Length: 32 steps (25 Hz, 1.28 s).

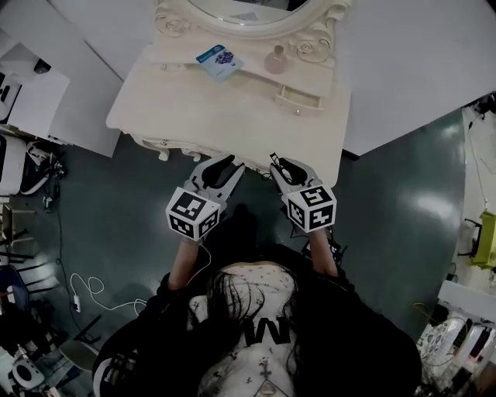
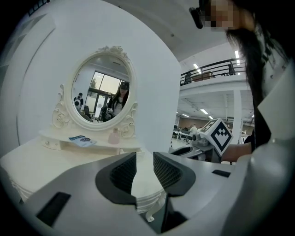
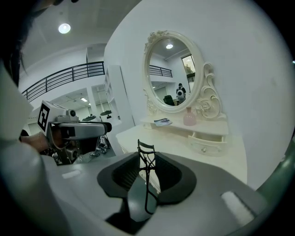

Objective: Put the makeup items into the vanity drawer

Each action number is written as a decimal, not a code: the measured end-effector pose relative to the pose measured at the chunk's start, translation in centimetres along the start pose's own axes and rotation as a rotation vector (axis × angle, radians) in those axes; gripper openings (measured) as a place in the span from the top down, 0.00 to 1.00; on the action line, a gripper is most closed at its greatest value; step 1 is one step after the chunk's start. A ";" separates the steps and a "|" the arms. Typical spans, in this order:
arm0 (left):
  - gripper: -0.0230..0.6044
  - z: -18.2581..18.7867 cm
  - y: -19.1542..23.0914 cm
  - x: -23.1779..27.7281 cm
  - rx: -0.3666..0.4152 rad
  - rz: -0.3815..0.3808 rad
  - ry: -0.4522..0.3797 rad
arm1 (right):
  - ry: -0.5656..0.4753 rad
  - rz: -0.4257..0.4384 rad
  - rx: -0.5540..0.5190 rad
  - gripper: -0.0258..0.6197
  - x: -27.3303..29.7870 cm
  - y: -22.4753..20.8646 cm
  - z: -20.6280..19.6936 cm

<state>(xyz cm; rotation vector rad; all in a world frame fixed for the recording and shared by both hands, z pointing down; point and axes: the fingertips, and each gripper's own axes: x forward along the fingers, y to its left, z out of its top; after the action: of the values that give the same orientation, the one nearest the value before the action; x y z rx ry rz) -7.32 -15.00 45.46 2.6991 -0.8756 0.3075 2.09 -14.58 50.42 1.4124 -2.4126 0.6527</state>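
A cream vanity table stands in front of me. On its raised shelf lie a blue packet and a pink bottle. A small drawer under the shelf at the right is pulled out a little. My right gripper hovers at the table's near edge, shut on a black eyelash curler that stands upright between its jaws. My left gripper is beside it, open, with nothing between its fingers. The drawer and bottle lie ahead of the right gripper.
An oval mirror in a carved frame rises at the back of the table. White partition walls stand behind and beside the vanity. Cables and equipment lie on the dark floor at the left. The table's front has a knob.
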 end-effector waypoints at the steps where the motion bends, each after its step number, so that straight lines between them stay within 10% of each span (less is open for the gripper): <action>1: 0.78 0.3 0.7 0.1 0.002 -0.010 0.000 | 0.000 -0.006 0.001 0.79 0.7 0.1 0.4; 21: 0.78 1.1 2.7 4.9 0.032 -0.200 0.044 | -0.036 -0.160 0.052 0.79 2.5 -4.0 3.2; 32: 0.78 3.0 1.7 9.0 0.008 -0.156 0.016 | -0.017 -0.192 -0.012 0.79 1.5 -11.4 5.5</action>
<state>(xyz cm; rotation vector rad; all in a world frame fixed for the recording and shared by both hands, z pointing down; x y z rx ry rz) -0.91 -22.15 45.61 2.7480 -0.6563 0.2980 11.24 -23.34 49.09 1.6251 -2.2512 0.5804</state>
